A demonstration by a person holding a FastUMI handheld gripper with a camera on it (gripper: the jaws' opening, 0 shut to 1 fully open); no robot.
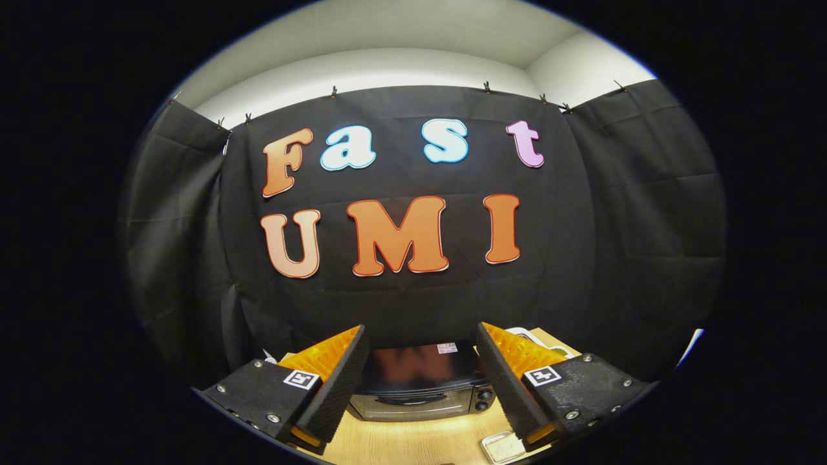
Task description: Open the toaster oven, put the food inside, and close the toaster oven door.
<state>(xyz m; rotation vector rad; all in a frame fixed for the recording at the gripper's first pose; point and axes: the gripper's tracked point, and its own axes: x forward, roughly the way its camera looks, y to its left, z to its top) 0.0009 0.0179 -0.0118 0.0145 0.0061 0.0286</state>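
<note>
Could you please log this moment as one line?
hand-held gripper: open, empty | toaster oven: door closed, ahead between fingers | food: not loaded

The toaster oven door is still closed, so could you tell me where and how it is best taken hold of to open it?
Grip the dark curved handle across the front of the toaster oven, left of its knobs. It runs horizontally, so the open hand-held gripper should probably come straight in from the front and close over it.
</note>
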